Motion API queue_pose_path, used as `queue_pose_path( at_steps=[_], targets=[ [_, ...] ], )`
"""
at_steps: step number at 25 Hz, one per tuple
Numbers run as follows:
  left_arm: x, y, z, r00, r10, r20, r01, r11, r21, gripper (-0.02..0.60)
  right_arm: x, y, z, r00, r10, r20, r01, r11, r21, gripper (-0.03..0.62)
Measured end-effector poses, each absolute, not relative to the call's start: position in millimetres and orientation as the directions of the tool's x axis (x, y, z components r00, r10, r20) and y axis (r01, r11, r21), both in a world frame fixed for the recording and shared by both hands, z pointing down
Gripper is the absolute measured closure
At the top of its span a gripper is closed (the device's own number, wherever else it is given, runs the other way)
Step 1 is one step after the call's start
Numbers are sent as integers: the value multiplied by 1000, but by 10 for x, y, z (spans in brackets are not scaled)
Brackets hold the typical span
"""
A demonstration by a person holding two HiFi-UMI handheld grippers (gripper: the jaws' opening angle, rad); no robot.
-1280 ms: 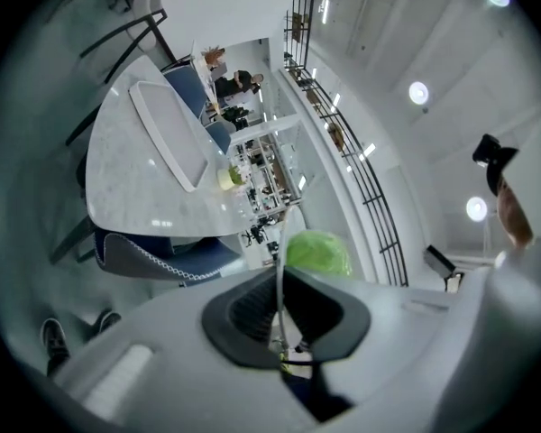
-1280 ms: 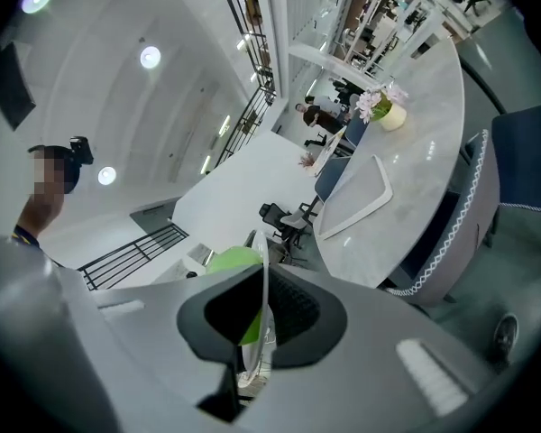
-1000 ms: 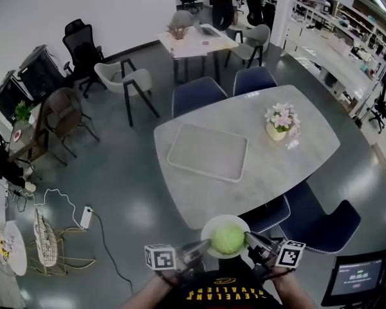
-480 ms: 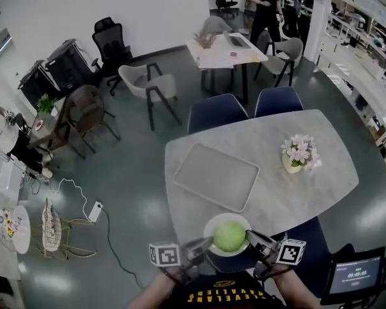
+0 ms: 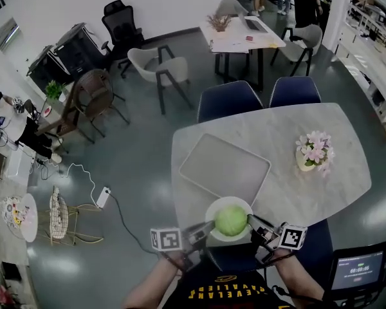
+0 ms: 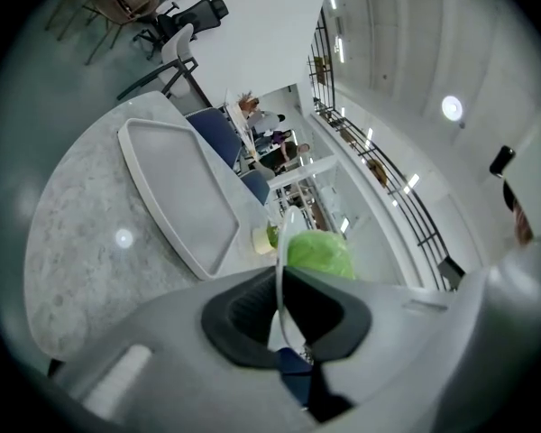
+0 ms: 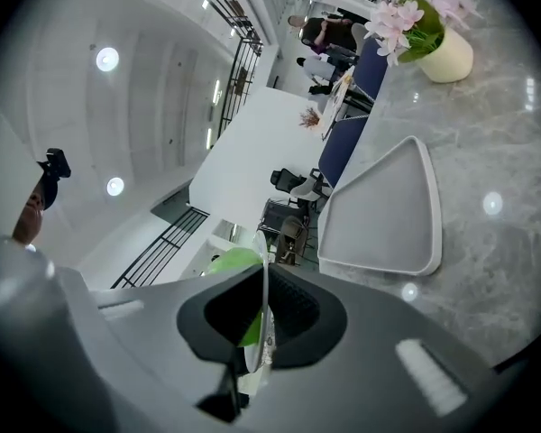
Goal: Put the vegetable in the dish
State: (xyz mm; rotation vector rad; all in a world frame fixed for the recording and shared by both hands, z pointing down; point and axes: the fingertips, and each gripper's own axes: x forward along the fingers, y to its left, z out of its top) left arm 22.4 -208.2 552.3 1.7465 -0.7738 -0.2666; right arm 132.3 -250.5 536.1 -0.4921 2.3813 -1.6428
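Cabbage in the dish, held between my two grippers

The green cabbage (image 5: 230,220) sits in the middle of the white dish (image 5: 210,212); it is a round head with no long axis I can make out. My left gripper (image 5: 201,230) pinches the dish's left rim and my right gripper (image 5: 256,229) its right rim, at the near edge of the grey table (image 5: 289,185), just short of the tray (image 5: 224,167).
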Motion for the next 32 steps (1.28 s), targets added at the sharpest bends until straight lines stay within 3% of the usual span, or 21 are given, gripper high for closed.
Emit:
queue_pose_path(
  at_steps=[21,32],
  targets=[
    [139,-3527,6338,805,-481,348,-435,-80,897,546,1240,-3761,6083,-863,-485,141,-280,227,-933,574],
    [143,-3920,6750,792,-421,442,-504,-42,863,534,1326,-4059,6609,-791,-526,313,-410,75,-909,569]
  ],
)
